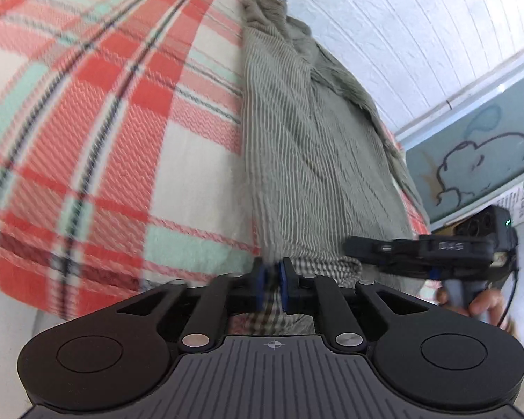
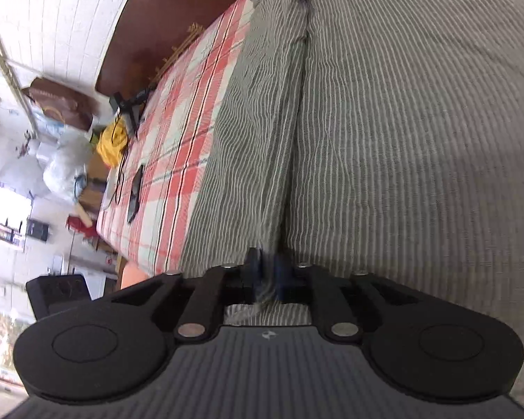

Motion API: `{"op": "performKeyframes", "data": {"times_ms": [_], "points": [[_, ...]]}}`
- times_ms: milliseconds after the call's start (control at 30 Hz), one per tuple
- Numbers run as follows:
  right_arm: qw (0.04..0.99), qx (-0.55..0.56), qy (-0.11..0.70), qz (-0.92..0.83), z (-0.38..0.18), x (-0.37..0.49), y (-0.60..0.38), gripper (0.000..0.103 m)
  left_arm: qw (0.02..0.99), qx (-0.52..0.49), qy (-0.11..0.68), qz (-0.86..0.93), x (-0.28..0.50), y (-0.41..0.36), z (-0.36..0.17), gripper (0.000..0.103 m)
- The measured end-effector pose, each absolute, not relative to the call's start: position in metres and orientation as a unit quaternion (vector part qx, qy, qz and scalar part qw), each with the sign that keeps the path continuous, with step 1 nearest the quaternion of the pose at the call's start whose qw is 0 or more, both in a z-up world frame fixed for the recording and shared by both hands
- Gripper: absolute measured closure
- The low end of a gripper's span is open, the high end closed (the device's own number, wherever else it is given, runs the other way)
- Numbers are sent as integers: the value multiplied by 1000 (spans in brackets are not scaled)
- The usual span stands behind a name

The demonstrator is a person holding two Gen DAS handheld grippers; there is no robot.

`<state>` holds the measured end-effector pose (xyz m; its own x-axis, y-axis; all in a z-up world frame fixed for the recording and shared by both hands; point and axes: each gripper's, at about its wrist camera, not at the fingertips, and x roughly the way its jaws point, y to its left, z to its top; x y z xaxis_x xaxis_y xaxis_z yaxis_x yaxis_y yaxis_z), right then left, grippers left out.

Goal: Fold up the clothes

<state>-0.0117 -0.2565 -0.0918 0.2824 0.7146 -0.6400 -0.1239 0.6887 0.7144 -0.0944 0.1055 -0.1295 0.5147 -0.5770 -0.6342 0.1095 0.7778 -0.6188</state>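
plaid bed [image 1: 87, 122] | striped garment [image 1: 297, 139] pinched in left claw [image 1: 273, 288] | right claw [image 2: 267, 276] pinching it too

Soft daylight fills both fisheye views, brightest at a glaring window [image 2: 8, 216]. Edges curve and darken at the corners. Motion blur smears the plaid bedspread [image 1: 97, 115].

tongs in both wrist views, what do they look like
Both tongs, left and right, are matte black, with blue pads on the fingertips, two round disc housings, silver pivot pins and a ribbed grey base bearing a small crosshair mark. In the left view the right tongs show a boxy black body with white lettering, a green light and a thin cable.
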Motion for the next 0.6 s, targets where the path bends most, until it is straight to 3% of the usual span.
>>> {"op": "performKeyframes", "data": {"times_ms": [67, 100, 267, 333, 433, 600], "points": [[772, 250, 512, 281, -71, -6, -263, 68, 853, -226, 432, -189, -94, 112, -115, 43], [787, 231, 497, 282, -59, -3, -267, 60, 863, -214, 420, -180, -92, 115, -107, 38], [853, 159, 406, 286, -3, 42, -281, 57, 885, -191, 380, -189, -55, 112, -79, 37], [885, 103, 358, 278, 12, 71, -280, 45, 892, -180, 369, -192, -36, 103, -75, 36], [920, 15, 305, 244, 20, 120, -278, 41, 898, -157, 360, -198, -7, 85, -75, 32], [933, -37, 312, 175, 12, 211, -301, 39, 896, -139, 361, -218, 40, 56, -77, 30]]}}
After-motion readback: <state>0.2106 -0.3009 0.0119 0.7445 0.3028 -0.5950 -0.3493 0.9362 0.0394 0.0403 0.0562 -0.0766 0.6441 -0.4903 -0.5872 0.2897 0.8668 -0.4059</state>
